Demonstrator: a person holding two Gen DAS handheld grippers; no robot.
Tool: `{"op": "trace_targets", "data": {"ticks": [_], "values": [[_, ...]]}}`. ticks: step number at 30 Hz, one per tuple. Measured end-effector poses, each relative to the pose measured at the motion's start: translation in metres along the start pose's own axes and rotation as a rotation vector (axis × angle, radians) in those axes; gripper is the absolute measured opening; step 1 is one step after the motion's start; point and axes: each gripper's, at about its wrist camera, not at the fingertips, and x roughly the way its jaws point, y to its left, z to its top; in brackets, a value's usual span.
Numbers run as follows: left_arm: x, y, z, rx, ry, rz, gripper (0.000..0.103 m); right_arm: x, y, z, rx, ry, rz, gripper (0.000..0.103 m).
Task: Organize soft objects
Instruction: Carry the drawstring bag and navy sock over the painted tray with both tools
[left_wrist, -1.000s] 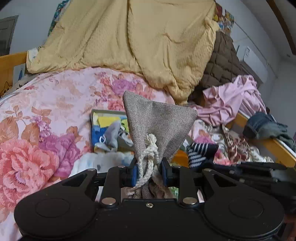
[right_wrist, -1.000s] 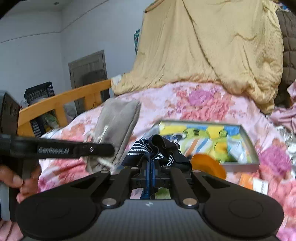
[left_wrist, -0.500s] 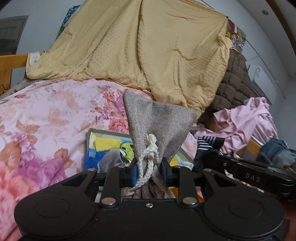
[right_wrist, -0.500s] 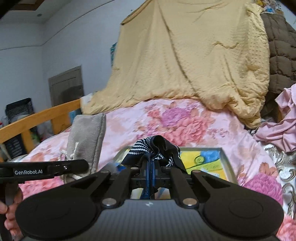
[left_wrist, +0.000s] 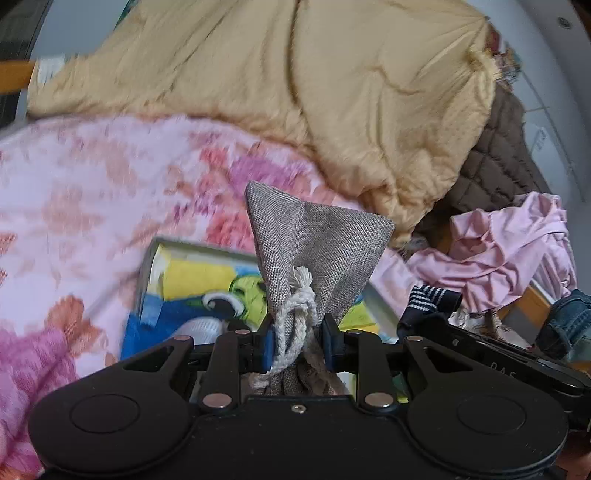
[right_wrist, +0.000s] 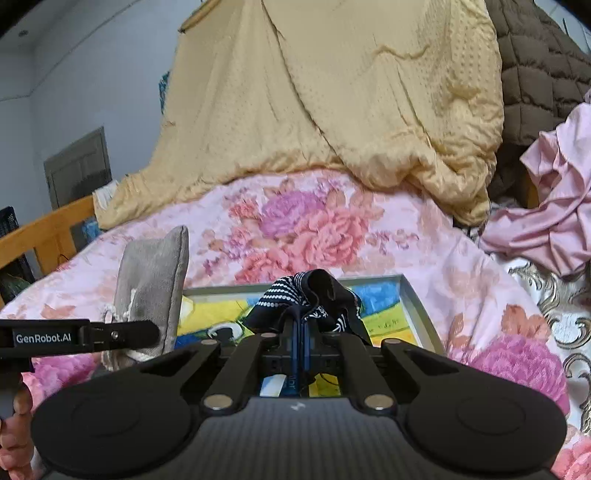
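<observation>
left tool (left_wrist: 297, 345) pinches coarse-woven grey pouch (left_wrist: 317, 254) by its twisted rope cord (left_wrist: 293, 325).

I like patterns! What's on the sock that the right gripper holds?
The sock is dark navy with rows of white dots, clearest in the right wrist view.

Bed, pink floral cover (right_wrist: 325, 229); on it: shallow cartoon-print tray (right_wrist: 417, 306), yellow quilt (right_wrist: 369, 110) heaped, pink cloth (right_wrist: 546, 229).

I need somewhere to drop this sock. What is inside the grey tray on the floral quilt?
The tray shows a bright yellow, blue and green cartoon print and something white. The grey pouch, the dark sock and both grippers hide its near part.
</observation>
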Motion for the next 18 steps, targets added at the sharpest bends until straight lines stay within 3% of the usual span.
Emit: {"op": "trace_targets", "data": {"ticks": [7, 18], "values": [[0.019, 0.016, -0.007, -0.04, 0.089, 0.013, 0.027, 0.019, -0.001, -0.009, 0.009, 0.071, -0.01, 0.004], [0.023, 0.018, -0.012, -0.025, 0.114, 0.044, 0.033, 0.026, 0.002, -0.012, -0.001, 0.123, -0.019, 0.006]]}}
